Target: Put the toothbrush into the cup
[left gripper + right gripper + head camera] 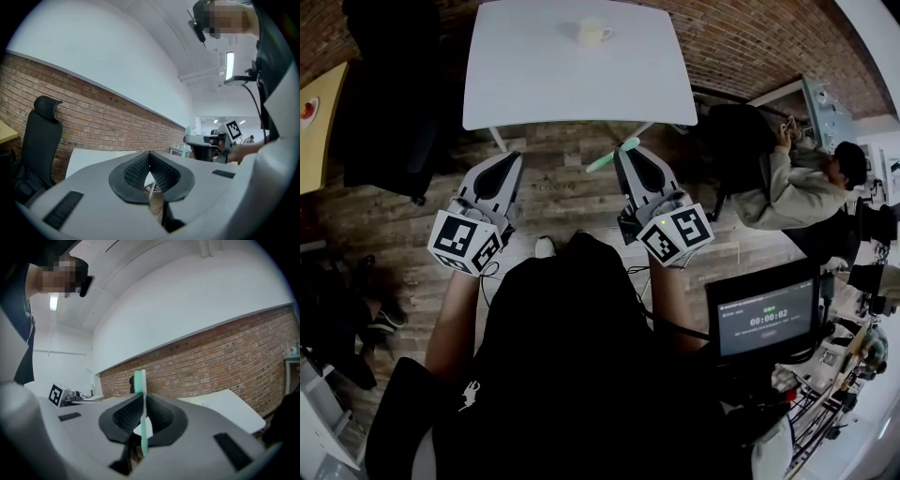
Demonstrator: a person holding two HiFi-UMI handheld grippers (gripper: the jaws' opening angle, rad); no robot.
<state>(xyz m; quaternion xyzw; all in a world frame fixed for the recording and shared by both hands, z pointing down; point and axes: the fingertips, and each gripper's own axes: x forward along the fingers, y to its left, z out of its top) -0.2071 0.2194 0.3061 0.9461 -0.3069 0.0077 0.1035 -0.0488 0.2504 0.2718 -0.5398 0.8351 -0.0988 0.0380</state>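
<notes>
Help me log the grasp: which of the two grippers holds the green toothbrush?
The right gripper: its jaws are shut on the mint-green plastic toothbrush, while the left gripper has its jaws closed on nothing.

Count taken with the white table (544, 89) as reference; one such table.

- One cup (592, 33), on the table near its far edge.
- One toothbrush (612, 155), green, just off the table's near edge.
- Two grippers, both on the table's near side: left gripper (508, 167) and right gripper (628, 159).
- Two marker cubes (467, 241), (677, 233), one per gripper.
- Two black office chairs made out, one left of the table (380, 103) and one right of it (733, 141).
- One seated person (787, 192), right of the table.
- One screen (766, 319), on the table's near side, to the right.
</notes>
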